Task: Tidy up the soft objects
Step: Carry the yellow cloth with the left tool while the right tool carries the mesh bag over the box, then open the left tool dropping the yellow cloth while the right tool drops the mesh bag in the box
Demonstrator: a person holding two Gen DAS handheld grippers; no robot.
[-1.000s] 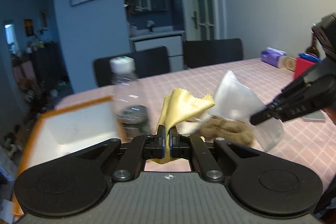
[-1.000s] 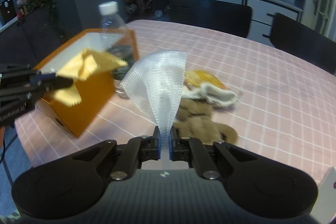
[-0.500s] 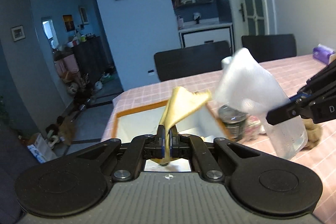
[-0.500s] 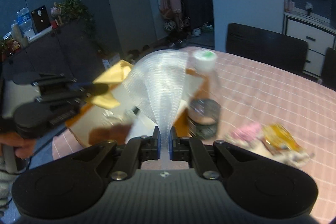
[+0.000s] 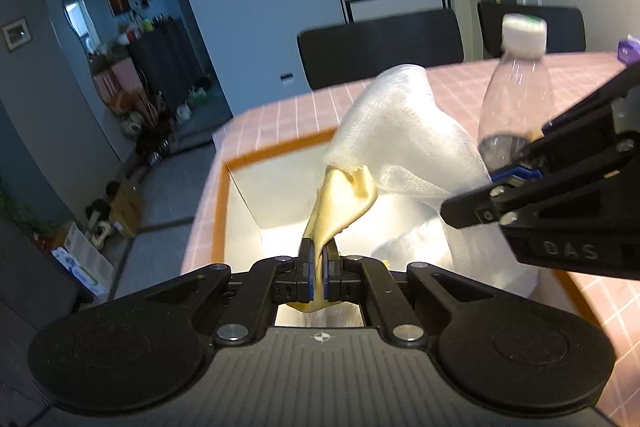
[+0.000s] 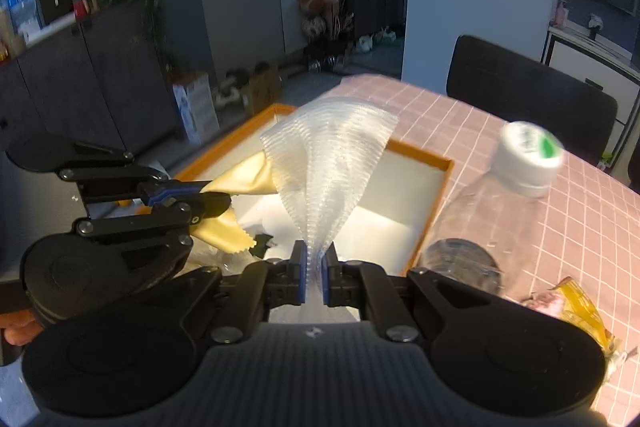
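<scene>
My left gripper (image 5: pixel 319 273) is shut on a yellow cloth (image 5: pixel 342 201) and holds it over the orange-rimmed white box (image 5: pixel 222 211). My right gripper (image 6: pixel 314 277) is shut on a white mesh cloth (image 6: pixel 328 171), also held above the box (image 6: pixel 432 207). In the left wrist view the right gripper (image 5: pixel 516 183) comes in from the right with the mesh cloth (image 5: pixel 404 143) draped over the yellow one. In the right wrist view the left gripper (image 6: pixel 188 197) comes in from the left with the yellow cloth (image 6: pixel 244 177).
A clear plastic bottle with a white cap (image 5: pixel 516 95) (image 6: pixel 480 223) stands just right of the box on the pink checked tablecloth (image 6: pixel 580 211). A yellow-and-pink soft item (image 6: pixel 576 311) lies on the table at the right. Black chairs (image 5: pixel 380 47) stand behind the table.
Both grippers have carried their cloths left from the table's soft pile to above the box. The cloths now overlap, and the bottle sits to the right.
</scene>
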